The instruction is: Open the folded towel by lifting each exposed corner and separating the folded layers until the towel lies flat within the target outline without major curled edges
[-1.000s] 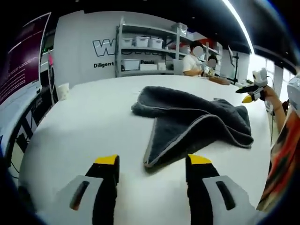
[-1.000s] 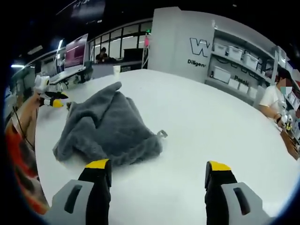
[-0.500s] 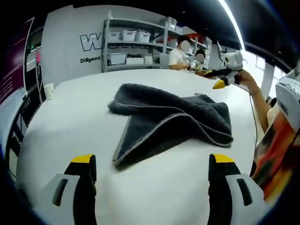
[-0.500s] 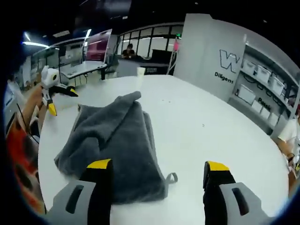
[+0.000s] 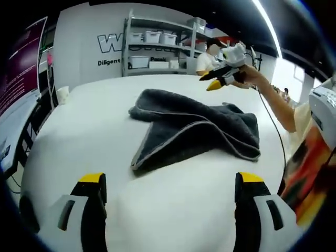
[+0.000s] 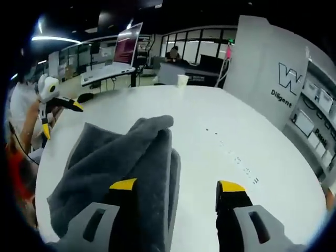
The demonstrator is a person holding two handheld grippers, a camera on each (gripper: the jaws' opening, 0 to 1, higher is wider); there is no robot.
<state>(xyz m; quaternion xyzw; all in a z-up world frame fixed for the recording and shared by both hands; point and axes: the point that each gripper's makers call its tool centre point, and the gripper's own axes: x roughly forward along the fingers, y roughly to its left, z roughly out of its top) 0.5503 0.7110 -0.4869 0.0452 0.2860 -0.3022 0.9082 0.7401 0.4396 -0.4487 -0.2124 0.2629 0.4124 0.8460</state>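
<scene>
A dark grey towel (image 5: 194,128) with a pale hem lies folded and rumpled on the white table (image 5: 89,126); one pointed flap reaches toward my left gripper (image 5: 170,179). That gripper stands open, short of the flap and touching nothing. In the left gripper view a hand holds my right gripper (image 5: 223,77) above the towel's far edge. In the right gripper view the towel (image 6: 115,157) lies under the left jaw, and my right gripper (image 6: 177,185) is open just above it with nothing held. The left gripper (image 6: 55,107) shows open at the far left of that view.
Shelves with white bins (image 5: 152,44) stand behind the table, and a person sits there. A white cup (image 6: 182,80) sits at the table's far edge and a row of small marks (image 6: 236,157) runs across the top. A screen (image 6: 127,48) stands beyond.
My right gripper has swung in over the towel's far side and come low above it. My left jaws spread wider a second ago and have stayed wide. The towel keeps its shape.
</scene>
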